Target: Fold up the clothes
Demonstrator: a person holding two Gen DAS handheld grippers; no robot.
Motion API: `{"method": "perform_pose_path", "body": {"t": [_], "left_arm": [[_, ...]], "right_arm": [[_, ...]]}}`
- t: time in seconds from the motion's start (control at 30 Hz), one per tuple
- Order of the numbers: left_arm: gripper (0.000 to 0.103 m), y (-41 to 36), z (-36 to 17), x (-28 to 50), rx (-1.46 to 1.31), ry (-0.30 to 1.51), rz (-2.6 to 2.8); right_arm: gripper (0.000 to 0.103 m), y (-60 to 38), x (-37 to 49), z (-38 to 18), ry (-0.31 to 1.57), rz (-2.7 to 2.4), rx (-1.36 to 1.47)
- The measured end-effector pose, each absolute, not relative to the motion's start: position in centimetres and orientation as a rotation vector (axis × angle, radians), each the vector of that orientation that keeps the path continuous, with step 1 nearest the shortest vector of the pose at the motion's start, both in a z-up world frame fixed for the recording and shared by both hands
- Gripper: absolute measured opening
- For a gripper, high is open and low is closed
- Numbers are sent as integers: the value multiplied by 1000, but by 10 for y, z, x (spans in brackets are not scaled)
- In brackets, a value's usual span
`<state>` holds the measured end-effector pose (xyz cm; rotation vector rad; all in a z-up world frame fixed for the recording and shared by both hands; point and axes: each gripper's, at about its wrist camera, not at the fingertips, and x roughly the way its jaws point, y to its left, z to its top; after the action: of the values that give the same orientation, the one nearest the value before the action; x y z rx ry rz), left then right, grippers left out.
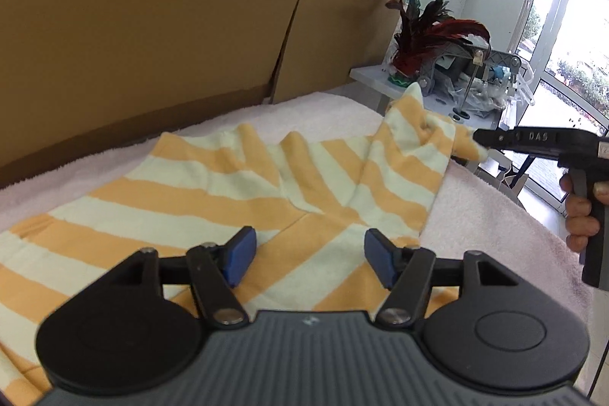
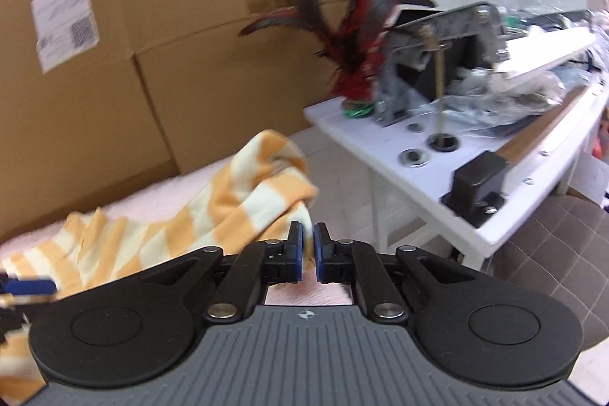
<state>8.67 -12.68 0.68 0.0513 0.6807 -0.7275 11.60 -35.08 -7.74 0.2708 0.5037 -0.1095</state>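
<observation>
**Left wrist view: soft striped cloth, one corner pinched up**

Left wrist view shows the striped cloth, orange and cream, lying on a pink towel that covers the table. Most of the cloth lies flat on the towel, with some bumps and wrinkles. Its far corner is lifted off the towel.

It looks soft, light and floppy. It will bend and sag wherever nothing holds it up. I think it will not break, but it could slip or bunch up if it is pulled too fast. Corners and edges look like the best places to grab, because the middle would just fold into a lump.

The right tongs are pressed together on that lifted corner of the cloth. A hand holds their handle beside the towel. In the right wrist view, the right tongs show their blue tips nearly touching, with the cloth at the tips.

The left tongs are wide apart and hold nothing. They hover over the near part of the cloth.

Behind the towel stand big cardboard boxes. Past the lifted corner is a white table with red feathers.
</observation>
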Motion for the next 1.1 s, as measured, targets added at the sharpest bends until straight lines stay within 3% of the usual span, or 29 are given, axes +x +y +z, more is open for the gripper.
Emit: {"method": "perform_pose_path", "body": {"t": [0.23, 0.6, 0.83, 1.0, 1.1], "left_arm": [[76, -131, 5, 81, 96, 650, -736], [82, -120, 1, 84, 0, 645, -735], [80, -101, 5, 82, -107, 589, -765], [82, -102, 10, 71, -84, 524, -796], [83, -101, 9, 74, -96, 542, -790]], "right_arm": [[4, -374, 111, -31, 319, -166, 405], [4, -345, 111, 6, 211, 10, 464], [4, -302, 126, 13, 338, 248, 562], [4, -257, 137, 4, 447, 327, 486], [11, -243, 142, -4, 499, 412, 493]]}}
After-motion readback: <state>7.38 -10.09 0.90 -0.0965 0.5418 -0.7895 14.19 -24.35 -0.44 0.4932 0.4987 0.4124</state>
